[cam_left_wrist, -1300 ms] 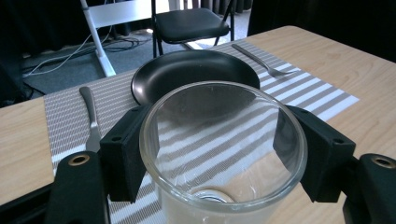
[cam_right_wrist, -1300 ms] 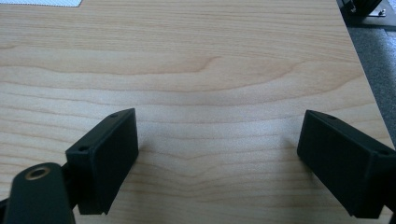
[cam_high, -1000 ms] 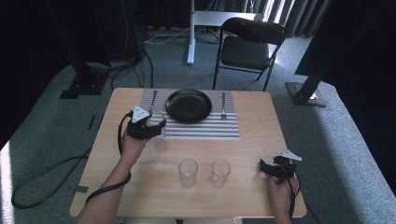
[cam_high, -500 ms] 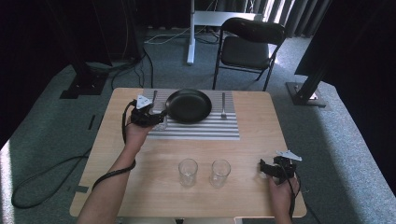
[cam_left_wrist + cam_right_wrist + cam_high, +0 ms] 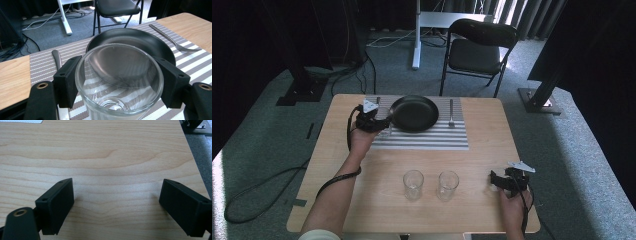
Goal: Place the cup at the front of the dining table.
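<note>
The left hand-held gripper point(image 5: 117, 82) carried one clamped glass point(image 5: 119, 82) toward the plate point(image 5: 414, 113); two glasses stand behind.

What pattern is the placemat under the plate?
Grey and white stripes on the placemat, clearest in the left gripper view.

Your left gripper point(image 5: 384, 125) is a black body with a grey three-cornered plate on top, and a black cable loops from it down along your forearm. Its two jaws are blocky black pads, each with a small screw hole, hinged on arms carrying a brass-ringed pivot. Your right gripper point(image 5: 493, 180), at 4 o'clock on the counter, matches: black body, grey plate, trailing black cable. A pale sleeve edge shows at your left elbow.
</note>
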Demonstrator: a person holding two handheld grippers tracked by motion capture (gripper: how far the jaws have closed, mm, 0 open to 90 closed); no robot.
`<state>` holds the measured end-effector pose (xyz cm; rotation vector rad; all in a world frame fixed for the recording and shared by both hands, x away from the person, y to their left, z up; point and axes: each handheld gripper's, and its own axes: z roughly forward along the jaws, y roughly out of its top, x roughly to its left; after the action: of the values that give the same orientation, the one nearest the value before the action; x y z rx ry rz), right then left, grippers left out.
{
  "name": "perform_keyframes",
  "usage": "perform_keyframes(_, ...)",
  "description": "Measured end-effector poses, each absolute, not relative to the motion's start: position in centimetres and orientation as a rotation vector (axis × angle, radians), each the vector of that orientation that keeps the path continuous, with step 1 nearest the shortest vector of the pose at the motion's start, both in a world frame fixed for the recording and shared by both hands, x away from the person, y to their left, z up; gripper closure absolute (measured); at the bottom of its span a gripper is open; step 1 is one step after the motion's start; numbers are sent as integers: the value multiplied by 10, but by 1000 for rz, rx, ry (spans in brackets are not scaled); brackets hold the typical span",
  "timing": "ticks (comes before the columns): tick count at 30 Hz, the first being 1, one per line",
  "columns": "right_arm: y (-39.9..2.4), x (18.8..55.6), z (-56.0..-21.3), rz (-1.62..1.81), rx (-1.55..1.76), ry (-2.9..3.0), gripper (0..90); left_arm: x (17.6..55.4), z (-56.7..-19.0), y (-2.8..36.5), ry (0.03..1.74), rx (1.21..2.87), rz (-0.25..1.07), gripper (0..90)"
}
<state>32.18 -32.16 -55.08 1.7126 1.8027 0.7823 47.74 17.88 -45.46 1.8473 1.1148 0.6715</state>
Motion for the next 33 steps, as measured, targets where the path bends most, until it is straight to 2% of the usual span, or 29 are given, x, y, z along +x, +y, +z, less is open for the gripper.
perform_keyframes(13,-322,322,-551,783,1712,1803,119,498,-475,182,1192,1844,665,294)
perform_keyframes(20,-322,322,-551,783,1712,1802,119,495,-485,182,1158,1820,691,291)
perform_keyframes(22,-322,322,-551,783,1712,1802,120,496,-486,182,1177,1790,652,272)
perform_keyframes(24,-322,322,-551,783,1712,1802,120,496,-487,183,1196,1768,616,215)
perform_keyframes(33,-322,322,-551,782,1713,1802,120,487,-491,184,1190,1798,656,215)
